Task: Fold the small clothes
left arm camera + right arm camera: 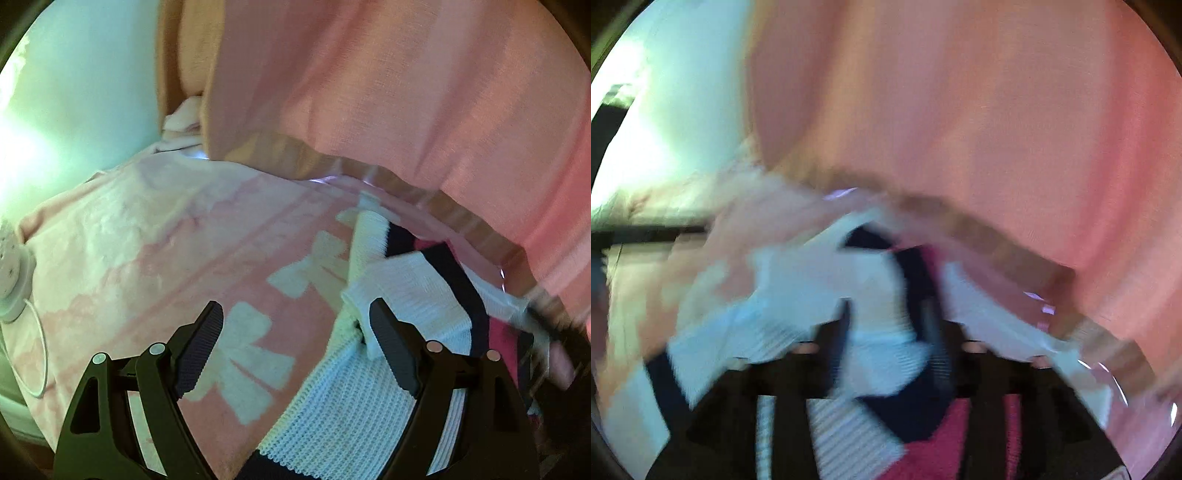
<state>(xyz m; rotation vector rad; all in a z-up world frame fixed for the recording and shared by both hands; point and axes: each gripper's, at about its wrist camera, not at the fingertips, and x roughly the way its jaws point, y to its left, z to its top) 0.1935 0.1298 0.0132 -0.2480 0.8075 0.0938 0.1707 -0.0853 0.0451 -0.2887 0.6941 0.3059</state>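
A small knitted sweater (354,398), white with navy and magenta stripes, lies on a pink bow-patterned blanket (155,236). My left gripper (295,325) is open just above the blanket, its right finger (391,350) against a white ribbed sleeve cuff (406,291). The right wrist view is motion-blurred. There my right gripper (886,314) has its fingers close together with white knit of the sweater (882,354) between them. The right gripper also shows blurred at the right edge of the left wrist view (554,332).
A pink curtain (406,92) hangs behind the bed. A white round device (11,280) with a white cable (40,354) sits at the blanket's left edge. A pale wall (85,81) is at the left.
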